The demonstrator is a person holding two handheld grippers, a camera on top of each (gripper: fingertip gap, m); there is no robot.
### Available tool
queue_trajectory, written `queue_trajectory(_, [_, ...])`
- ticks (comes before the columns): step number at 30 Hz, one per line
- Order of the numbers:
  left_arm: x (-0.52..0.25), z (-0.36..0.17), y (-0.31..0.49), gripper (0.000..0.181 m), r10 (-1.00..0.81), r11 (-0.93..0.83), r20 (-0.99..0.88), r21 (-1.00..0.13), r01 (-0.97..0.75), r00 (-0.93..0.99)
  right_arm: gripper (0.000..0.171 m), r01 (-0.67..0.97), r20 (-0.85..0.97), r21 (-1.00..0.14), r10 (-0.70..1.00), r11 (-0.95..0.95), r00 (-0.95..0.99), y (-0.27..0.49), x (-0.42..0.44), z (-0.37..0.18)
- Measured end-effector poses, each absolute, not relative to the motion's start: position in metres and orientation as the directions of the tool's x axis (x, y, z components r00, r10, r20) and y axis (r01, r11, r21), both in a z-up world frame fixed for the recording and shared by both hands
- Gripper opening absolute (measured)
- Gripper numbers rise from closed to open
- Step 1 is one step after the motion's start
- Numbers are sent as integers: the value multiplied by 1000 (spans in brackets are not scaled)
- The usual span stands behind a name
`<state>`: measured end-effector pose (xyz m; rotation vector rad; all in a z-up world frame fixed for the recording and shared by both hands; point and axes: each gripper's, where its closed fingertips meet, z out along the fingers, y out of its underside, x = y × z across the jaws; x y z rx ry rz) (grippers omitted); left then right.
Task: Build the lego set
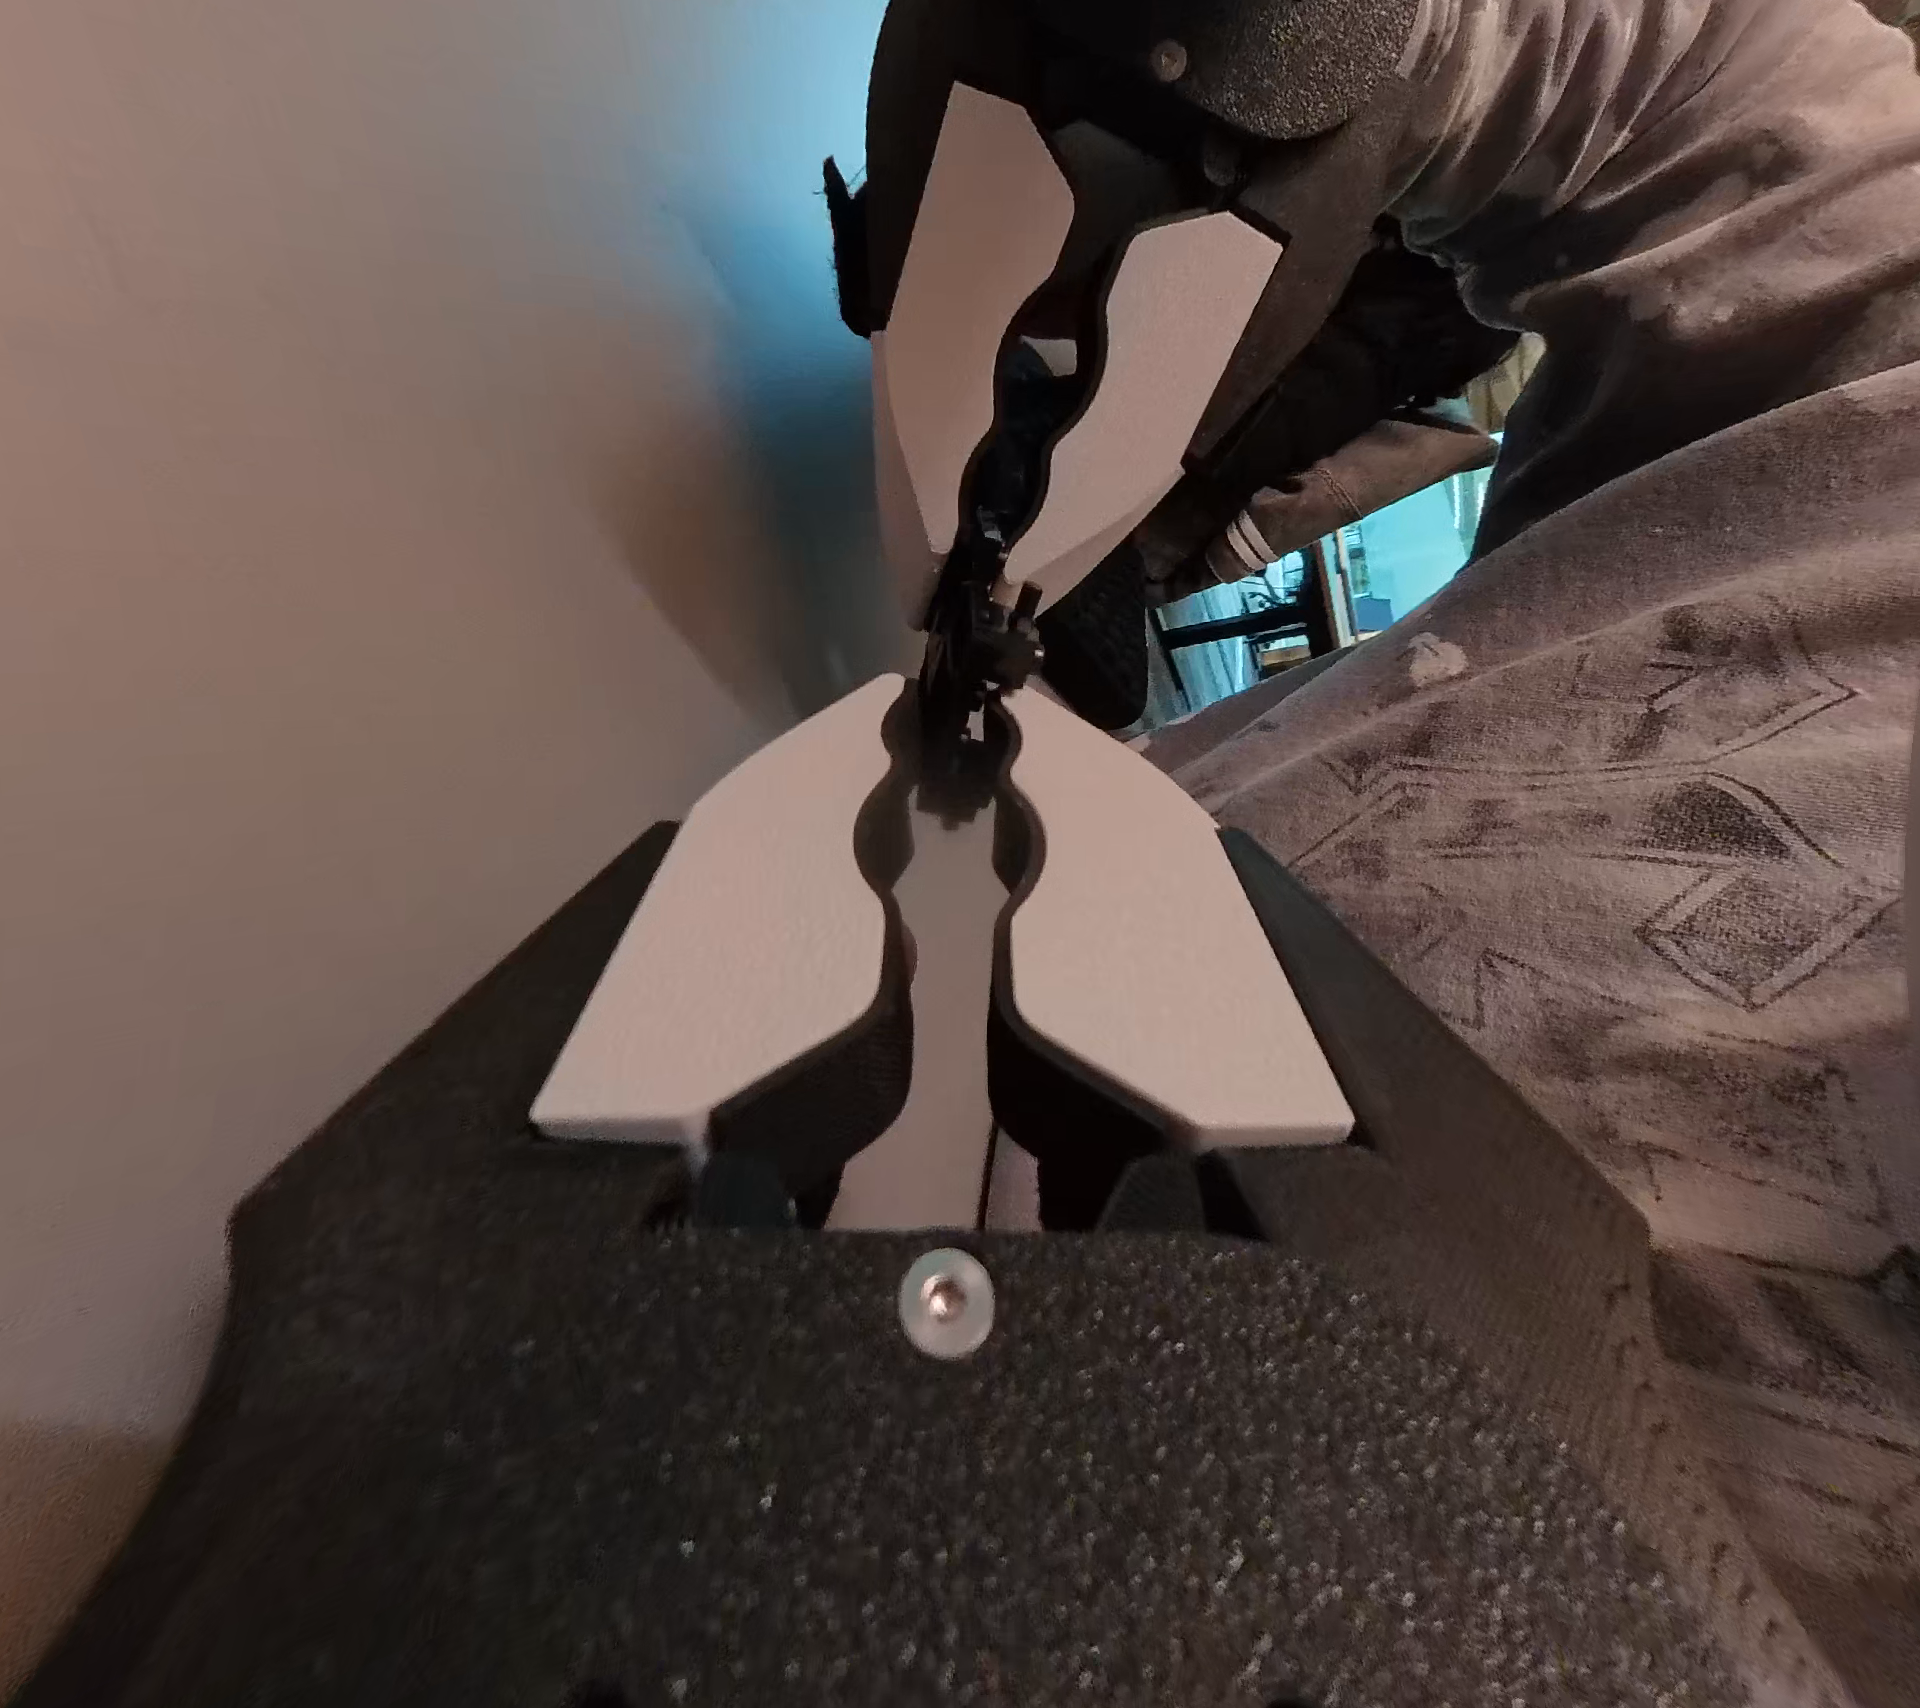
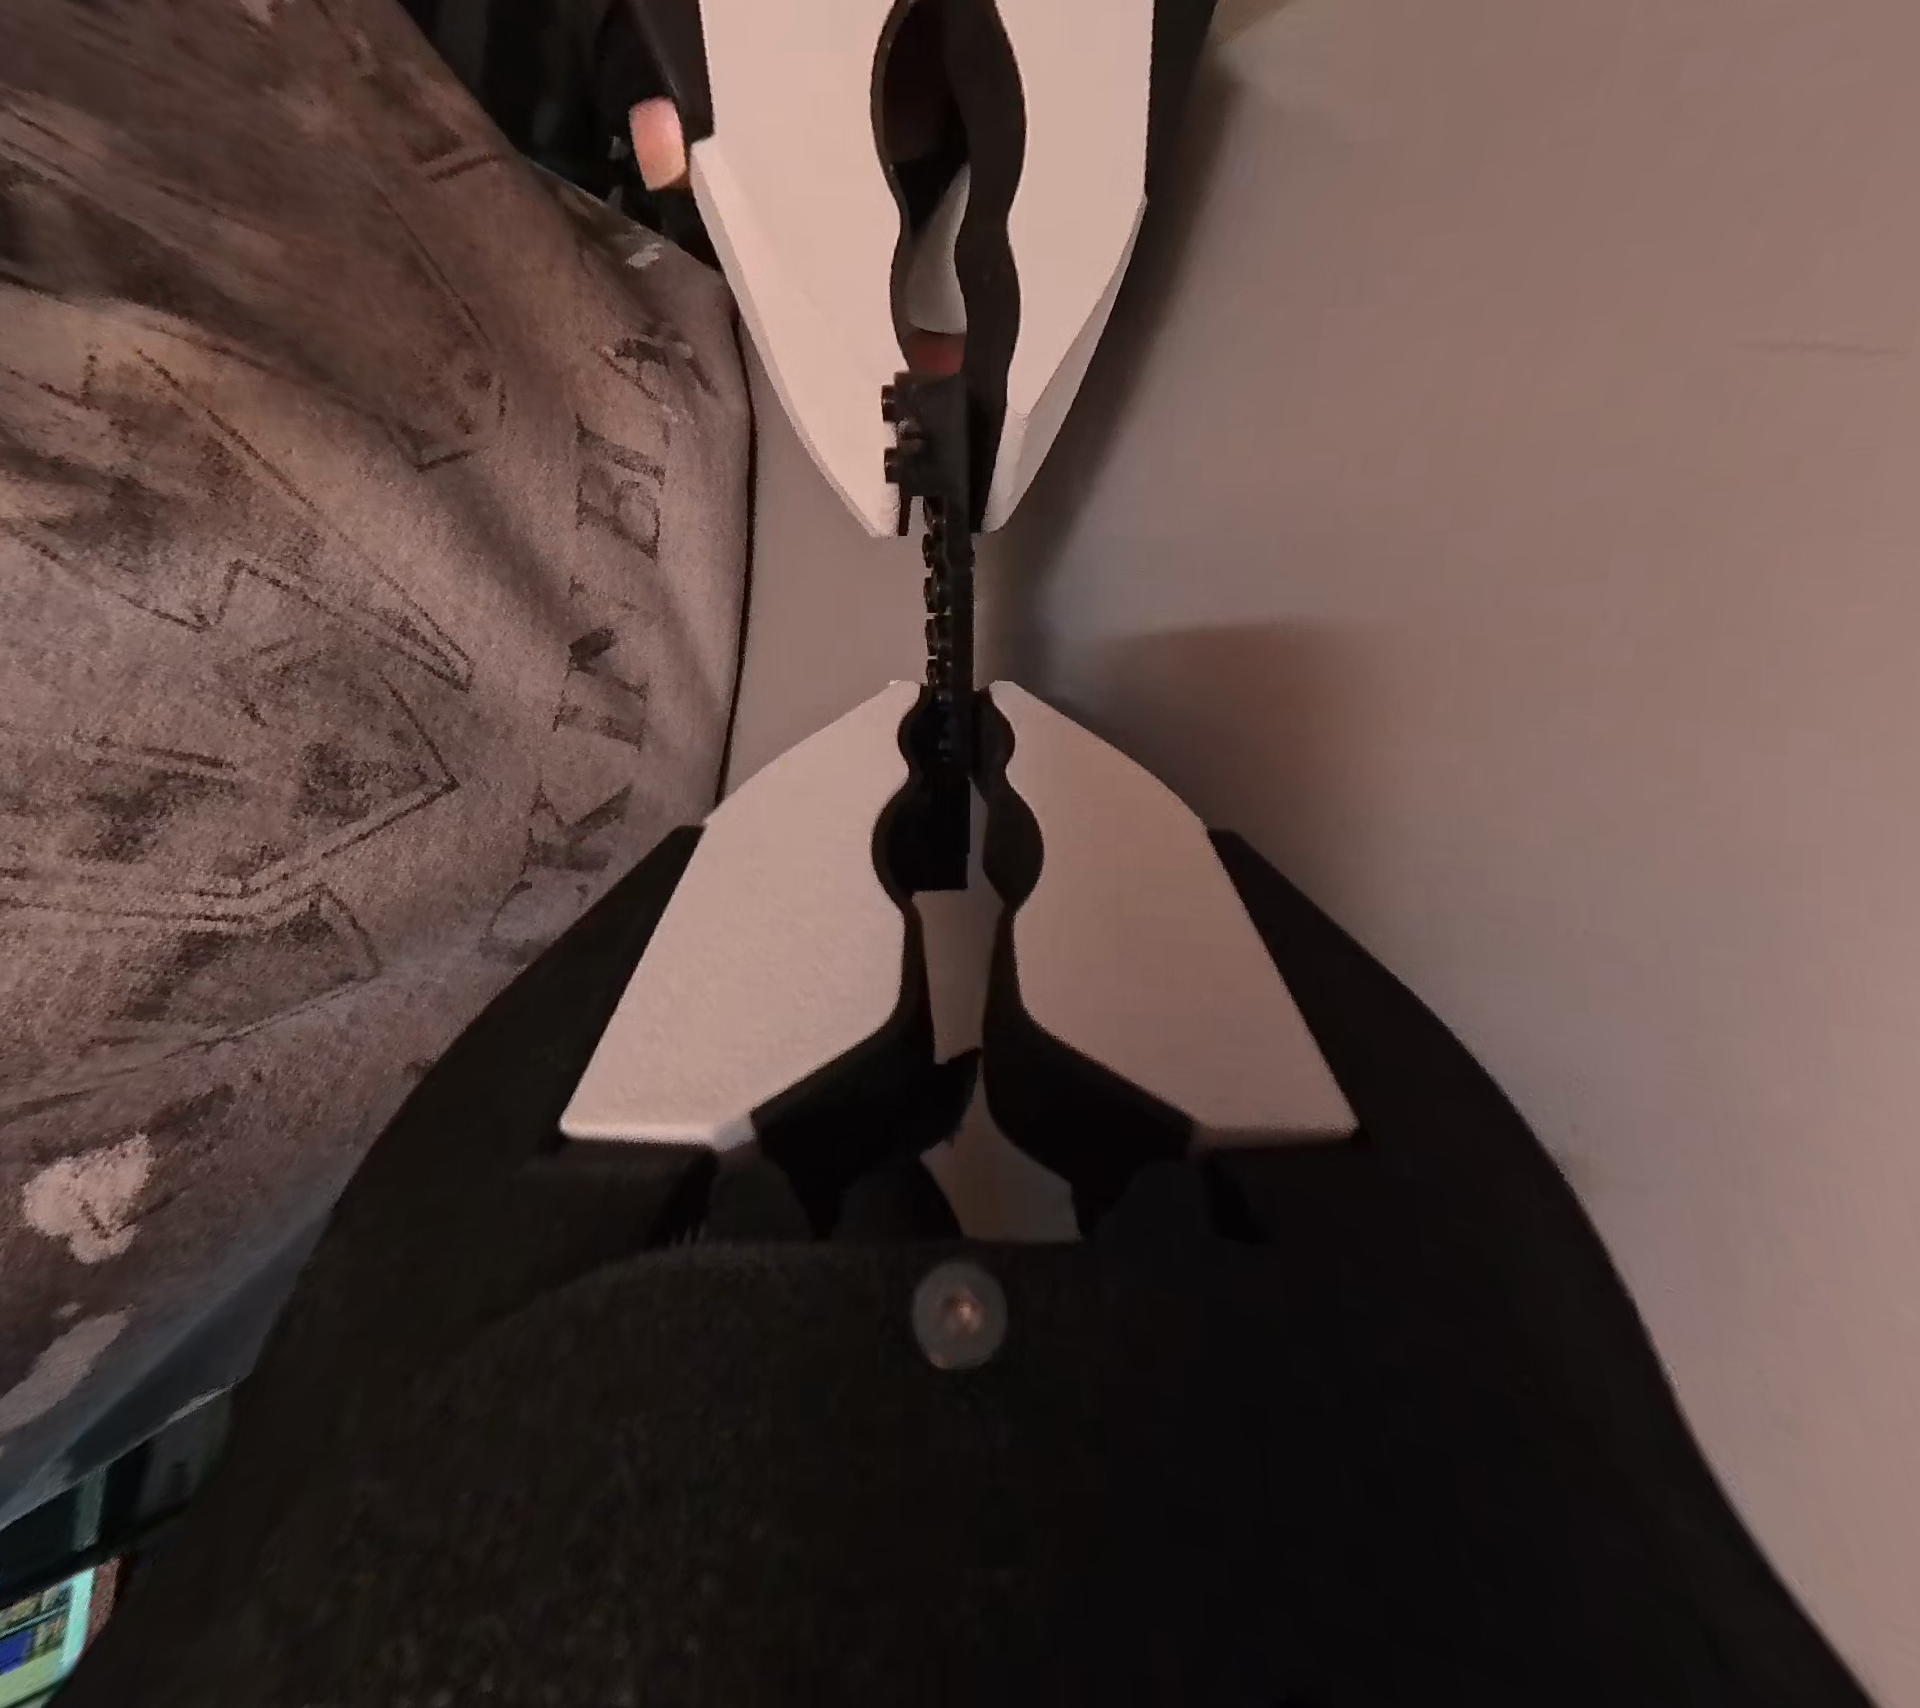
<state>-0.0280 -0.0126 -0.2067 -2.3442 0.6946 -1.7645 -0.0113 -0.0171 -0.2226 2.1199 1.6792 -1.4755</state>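
While my left tool [image 1: 951, 702] pinched one end of the black lego piece [image 1: 971, 619], my right tool [image 2: 948, 692] clamped the other end, tip to tip, held up against a pale wall [image 1: 364, 308]. Its small parts blurred together; my grey printed sweatshirt [image 1: 1558, 775] filled the side.

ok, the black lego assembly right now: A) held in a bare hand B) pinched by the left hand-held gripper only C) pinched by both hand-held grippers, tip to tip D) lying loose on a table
C: both wrist views show the black lego assembly spanning the gap, one end clamped in the right hand-held gripper, the other in the left hand-held gripper.
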Motion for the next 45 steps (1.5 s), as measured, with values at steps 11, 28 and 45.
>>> queue_trajectory(11, [-27, -206, -15, 11, -598, -796, 751, -518, -312, 280, 6, 737, -490, -610, 870, -292, -61, -17, -12, -223])
queue_trajectory(28, [-22, -204, -17, 10, -649, -754, 704, -548, -361, 288, 7, 706, -394, -669, 916, -231, -75, -22, -12, -223])
queue_trajectory(45, [-20, -203, -21, 10, -655, -748, 696, -540, -386, 294, 6, 682, -423, -682, 903, -265, -72, -26, -10, -221])
